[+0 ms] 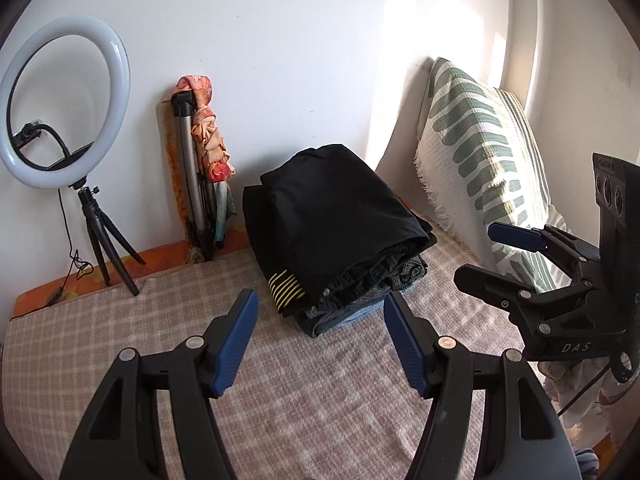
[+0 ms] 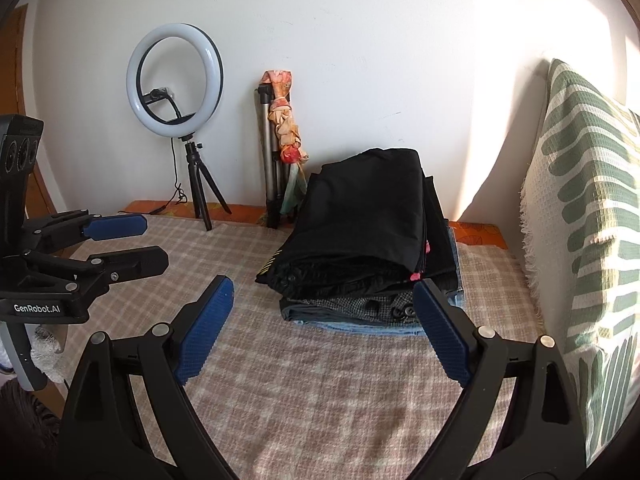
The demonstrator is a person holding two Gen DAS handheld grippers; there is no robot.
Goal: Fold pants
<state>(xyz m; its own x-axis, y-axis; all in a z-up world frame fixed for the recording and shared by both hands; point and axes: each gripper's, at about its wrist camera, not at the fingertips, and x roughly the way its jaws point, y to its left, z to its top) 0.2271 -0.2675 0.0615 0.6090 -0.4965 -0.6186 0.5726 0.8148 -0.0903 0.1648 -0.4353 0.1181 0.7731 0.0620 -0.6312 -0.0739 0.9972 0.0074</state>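
Folded black pants [image 1: 336, 220] topping stack, checked woven blanket [image 1: 120, 332]

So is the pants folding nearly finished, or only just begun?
Judging by the pile, it looks nearly finished. Done: a stack of folded garments sits on the checked blanket, black pants on top. In hand: nothing; the left gripper and right gripper are both open and empty, short of the stack. Left: no unfolded pants show in either view, so possibly nothing.
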